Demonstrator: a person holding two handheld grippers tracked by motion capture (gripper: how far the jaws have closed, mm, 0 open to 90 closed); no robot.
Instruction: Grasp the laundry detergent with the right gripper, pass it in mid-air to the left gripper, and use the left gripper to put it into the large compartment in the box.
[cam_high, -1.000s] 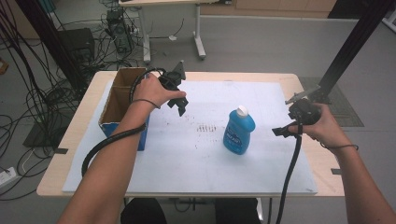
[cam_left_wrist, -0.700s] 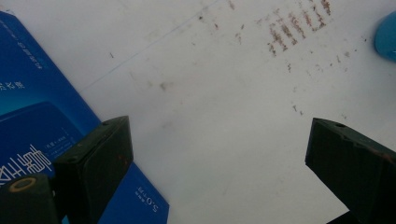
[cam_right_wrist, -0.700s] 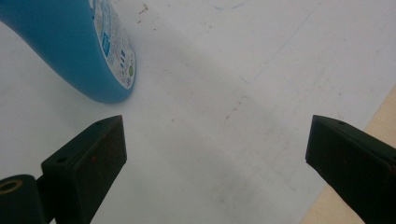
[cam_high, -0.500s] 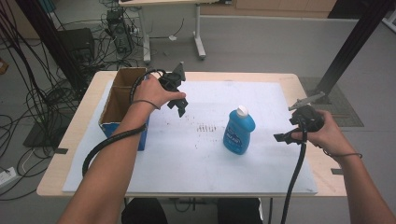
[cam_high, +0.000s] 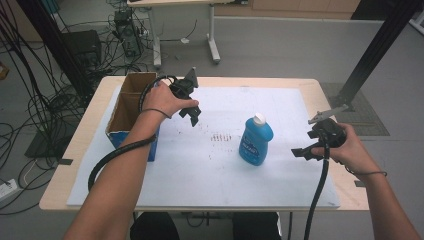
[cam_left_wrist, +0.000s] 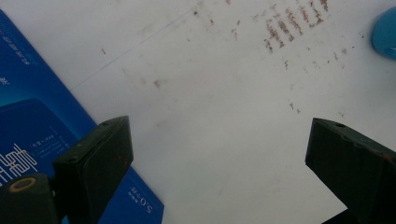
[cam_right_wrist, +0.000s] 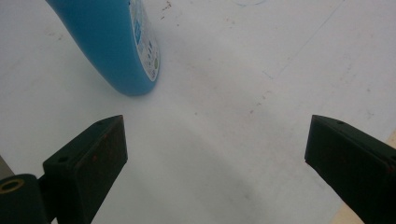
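A cardboard box (cam_high: 131, 107) stands at the table's left edge; beside it the left gripper (cam_high: 192, 112) hovers, jaws wide and empty. The blue bottle (cam_high: 255, 140) stands upright mid-table, the right gripper (cam_high: 303, 152) near it, jaws wide apart.

Even, soft overhead light fills the high view; the white table (cam_high: 280, 185) is bright without hard glare, and shadows under the forearms are faint. The far corners of the room bend slightly. In the left gripper view the near black jaws are blurred. In the right gripper view a soft shadow lies beside the blue bottle (cam_right_wrist: 112, 46).
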